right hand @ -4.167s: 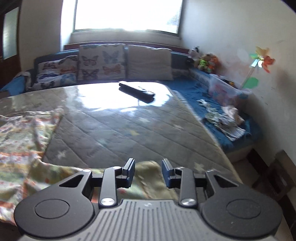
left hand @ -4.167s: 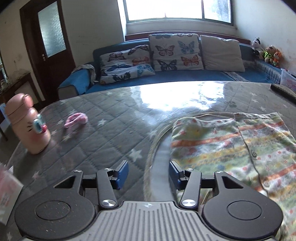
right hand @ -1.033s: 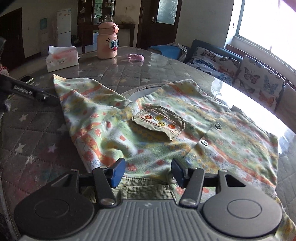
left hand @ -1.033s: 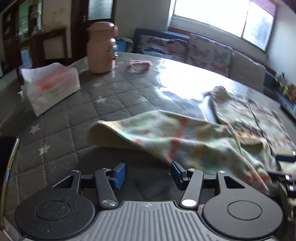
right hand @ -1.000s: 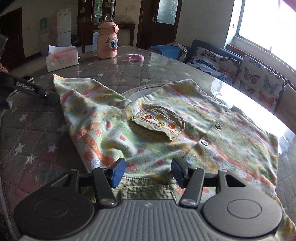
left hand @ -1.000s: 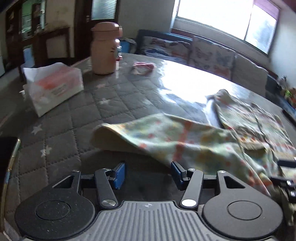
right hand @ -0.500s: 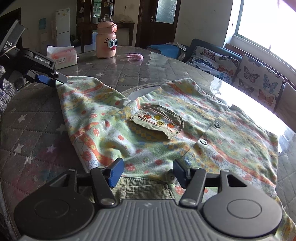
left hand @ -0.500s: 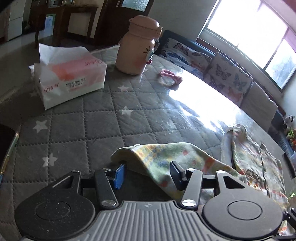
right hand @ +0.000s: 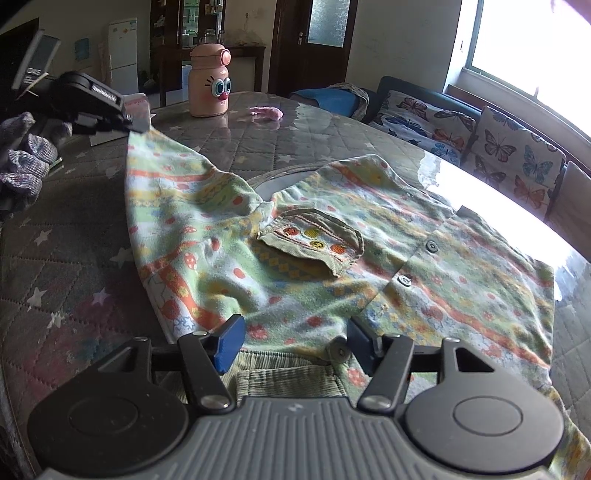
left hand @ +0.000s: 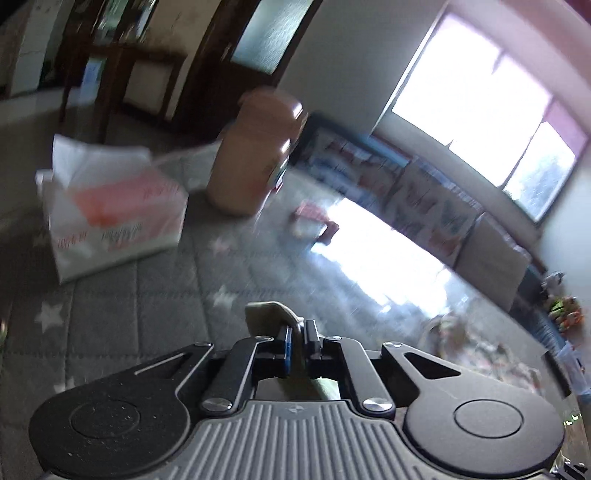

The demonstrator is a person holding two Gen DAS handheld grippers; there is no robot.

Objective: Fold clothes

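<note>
While the left gripper [left hand: 298,334] pinches the sleeve [right hand: 162,173], the right gripper [right hand: 293,341] gapes.

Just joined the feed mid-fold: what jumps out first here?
The patterned shirt spread across the quilted table, its sleeve tip lifted and pinched in the left gripper. The right gripper hovers open over the hem. Beyond, a pink cartoon bottle stands near the far edge.

Living room, cream walls: large bright window [right hand: 532,48] at right casting glare over a grey star-quilted table top [right hand: 66,236]; dark blue sofa [right hand: 417,99] beneath it with butterfly-print cushions [right hand: 517,155]. Rear wall: dark wooden door with frosted glass pane [right hand: 327,22], dark cabinet [right hand: 184,22], white refrigerator [right hand: 123,55]
</note>
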